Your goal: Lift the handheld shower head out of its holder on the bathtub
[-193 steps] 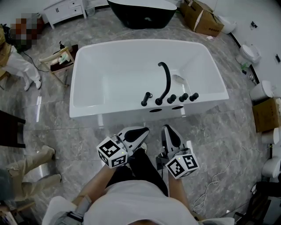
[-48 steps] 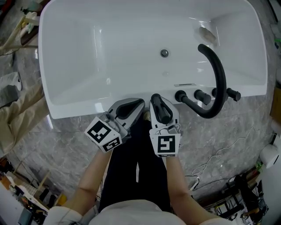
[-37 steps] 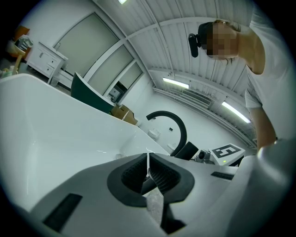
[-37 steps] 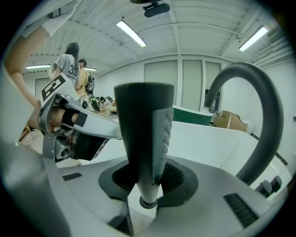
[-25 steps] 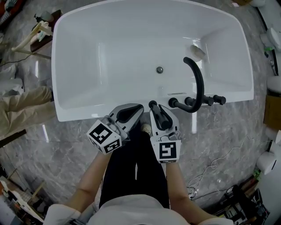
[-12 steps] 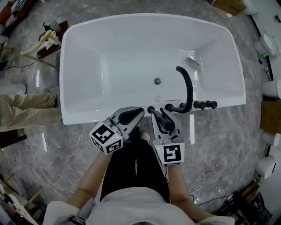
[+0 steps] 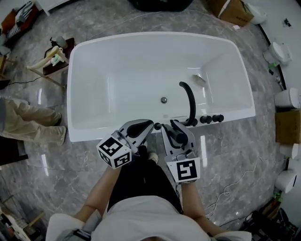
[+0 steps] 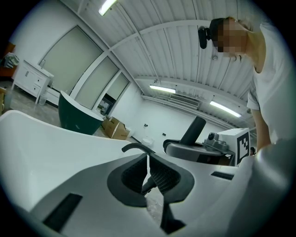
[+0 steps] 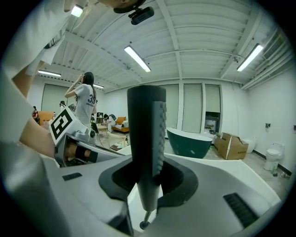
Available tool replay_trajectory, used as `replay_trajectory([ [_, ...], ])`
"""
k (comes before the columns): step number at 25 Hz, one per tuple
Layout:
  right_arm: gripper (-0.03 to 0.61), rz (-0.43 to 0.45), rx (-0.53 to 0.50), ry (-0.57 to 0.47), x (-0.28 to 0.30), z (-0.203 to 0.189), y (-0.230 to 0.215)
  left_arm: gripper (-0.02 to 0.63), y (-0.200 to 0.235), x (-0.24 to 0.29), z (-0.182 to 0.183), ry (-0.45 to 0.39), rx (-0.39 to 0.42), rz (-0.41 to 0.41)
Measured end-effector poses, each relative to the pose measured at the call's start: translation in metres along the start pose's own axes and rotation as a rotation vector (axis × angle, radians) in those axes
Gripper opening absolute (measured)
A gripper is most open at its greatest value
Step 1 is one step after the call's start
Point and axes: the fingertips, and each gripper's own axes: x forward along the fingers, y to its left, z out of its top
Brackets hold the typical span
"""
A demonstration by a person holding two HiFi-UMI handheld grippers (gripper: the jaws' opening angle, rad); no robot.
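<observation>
The dark grey handheld shower head [image 9: 147,139] stands upright between the jaws of my right gripper [image 9: 147,185], which is shut on its handle. A thin hose end hangs below it. In the head view the shower head [image 7: 176,134] lies along my right gripper [image 7: 170,127], just in front of the white bathtub's [image 7: 117,52] near rim. A small black fitting [image 7: 157,126] sits on that rim by the fingertips. My left gripper [image 7: 148,124] is beside it, shut and empty, and its pads meet in the left gripper view [image 8: 148,169].
The black curved spout [image 7: 189,100] and two black knobs [image 7: 211,118] stand on the rim to the right. A person's legs [image 7: 28,123] and a wooden stand [image 7: 52,57] are at the left. Boxes [image 7: 233,12] and toilets [image 7: 277,51] line the right side.
Both grippers have risen, the right one carrying the shower head with it. The tub now looks smaller and farther below, and the spout and knobs have drifted left in the head view.
</observation>
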Motion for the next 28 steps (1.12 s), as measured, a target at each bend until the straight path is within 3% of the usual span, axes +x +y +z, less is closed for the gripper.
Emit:
replay_trajectory([
  [5,0.115,-0.012,0.041,-0.028,-0.015,0.019,-0.009,0.02,-0.012,0.003,0.013,-0.012,-0.007,-0.017],
  [16,0.115,-0.052,0.106,-0.109,-0.06,0.065,-0.04,0.02,-0.059,0.032,0.053,-0.042,0.088,-0.145],
  [28,0.115,-0.243,0.19,-0.209,-0.147,0.076,-0.092,0.02,-0.135,0.081,0.042,0.029,0.152,-0.367],
])
